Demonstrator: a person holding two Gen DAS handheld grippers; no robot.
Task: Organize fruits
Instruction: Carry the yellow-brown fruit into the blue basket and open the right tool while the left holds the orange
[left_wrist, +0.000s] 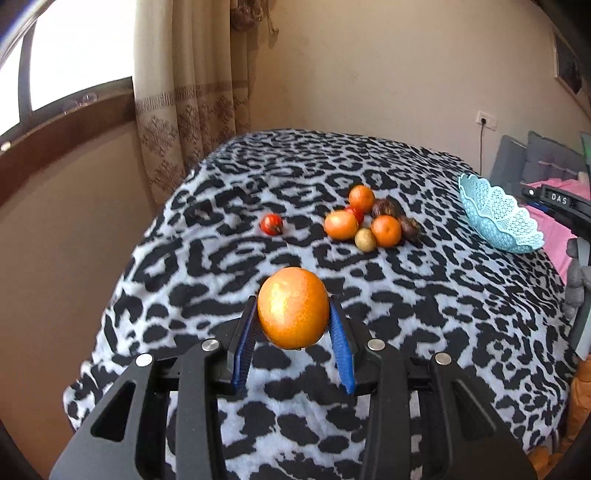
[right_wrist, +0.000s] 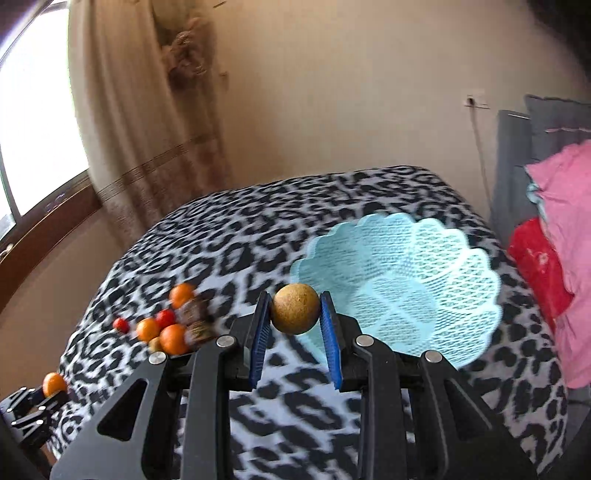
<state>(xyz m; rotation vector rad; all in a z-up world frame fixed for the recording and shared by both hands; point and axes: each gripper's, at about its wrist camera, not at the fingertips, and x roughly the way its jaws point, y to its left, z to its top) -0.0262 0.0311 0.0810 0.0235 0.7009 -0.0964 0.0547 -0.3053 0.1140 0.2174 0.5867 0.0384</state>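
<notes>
An orange (left_wrist: 293, 308) is clamped in the left tongs (left_wrist: 293, 325) and a brown fruit (right_wrist: 295, 308) in the right tongs (right_wrist: 295, 325), held clear of the bed (left_wrist: 406, 295) for transfer into the blue basket (right_wrist: 424, 295).

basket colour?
Light blue, lacy mesh basket; shows best in the right wrist view.

Only readable thing I can spot is "DAS" in pale capital letters on a small black plastic device (left_wrist: 557, 199), seen from the left wrist view. It sits past the right edge of the bed (left_wrist: 369, 295), just behind the pale blue lacy plastic basket (left_wrist: 498, 218). The letters stand on the side of the device facing the camera. Nothing else carries legible writing; the right wrist view is too blurred to make out any text.
</notes>
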